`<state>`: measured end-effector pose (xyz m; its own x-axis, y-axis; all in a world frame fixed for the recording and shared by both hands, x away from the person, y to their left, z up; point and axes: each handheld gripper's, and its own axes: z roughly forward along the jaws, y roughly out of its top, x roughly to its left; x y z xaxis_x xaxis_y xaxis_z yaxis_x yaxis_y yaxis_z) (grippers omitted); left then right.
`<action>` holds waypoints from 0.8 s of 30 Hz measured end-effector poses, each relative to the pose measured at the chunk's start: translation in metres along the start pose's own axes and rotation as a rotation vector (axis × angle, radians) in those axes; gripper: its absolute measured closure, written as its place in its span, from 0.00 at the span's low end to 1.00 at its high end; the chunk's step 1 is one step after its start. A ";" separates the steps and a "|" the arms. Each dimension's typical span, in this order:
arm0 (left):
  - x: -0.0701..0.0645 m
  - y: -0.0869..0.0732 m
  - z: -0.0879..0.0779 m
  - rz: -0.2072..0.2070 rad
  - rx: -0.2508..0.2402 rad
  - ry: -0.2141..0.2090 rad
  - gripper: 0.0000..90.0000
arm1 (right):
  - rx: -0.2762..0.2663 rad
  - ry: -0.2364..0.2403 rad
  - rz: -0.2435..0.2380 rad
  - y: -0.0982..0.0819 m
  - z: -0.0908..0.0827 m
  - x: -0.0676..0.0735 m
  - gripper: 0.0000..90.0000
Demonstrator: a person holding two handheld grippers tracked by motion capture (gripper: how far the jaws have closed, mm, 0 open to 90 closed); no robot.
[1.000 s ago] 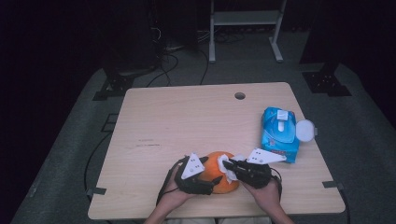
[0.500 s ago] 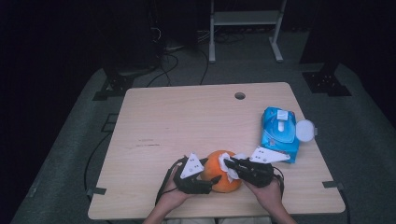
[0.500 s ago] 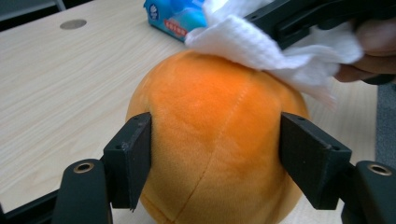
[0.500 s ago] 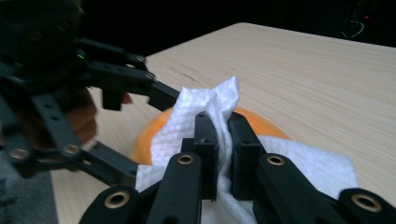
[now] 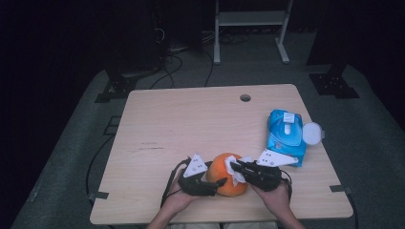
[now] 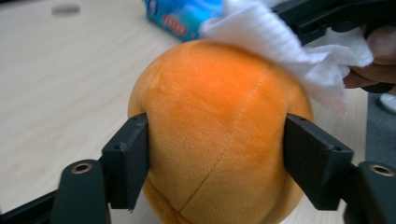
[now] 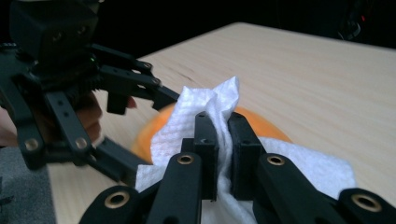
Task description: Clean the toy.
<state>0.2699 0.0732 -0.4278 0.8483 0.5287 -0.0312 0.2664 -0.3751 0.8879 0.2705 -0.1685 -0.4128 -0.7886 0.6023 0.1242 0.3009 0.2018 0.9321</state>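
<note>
Your left tongs [image 6: 217, 154] have just been closing and now pinch the one round orange plush ball [image 6: 219, 135] near the bench's [image 5: 191, 119] front edge. Your right tongs [image 7: 223, 154] pinch one white paper tissue [image 7: 205, 112] on the ball's top. One blue wipes pack [image 5: 285, 136] lies near.

The pale wooden table [image 5: 191, 129] lies bare across its far and left parts, giving open passage there. On the right a blue wipes packet with a round white lid [image 5: 285, 136] blocks the way, just beyond the right gripper [image 5: 239, 168]. Between both grippers the orange plush ball [image 5: 227, 174] fills the near-edge gap.
</note>
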 end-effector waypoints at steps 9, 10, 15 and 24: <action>0.007 -0.002 0.000 -0.068 -0.015 -0.022 0.14 | 0.050 -0.036 0.011 -0.007 -0.008 -0.016 0.92; 0.010 -0.003 0.002 -0.092 -0.009 -0.027 0.11 | 0.048 -0.037 0.016 -0.007 -0.008 -0.017 0.92; 0.015 -0.010 0.007 -0.155 -0.003 -0.085 0.22 | 0.049 -0.038 0.023 -0.006 -0.008 -0.018 0.92; -0.013 0.006 0.000 0.058 -0.024 0.008 0.35 | -0.004 0.036 -0.104 0.014 -0.008 0.015 0.92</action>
<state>0.2606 0.0647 -0.4223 0.8581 0.5129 0.0244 0.2056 -0.3867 0.8990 0.2584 -0.1630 -0.3948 -0.8343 0.5500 0.0389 0.2145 0.2587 0.9419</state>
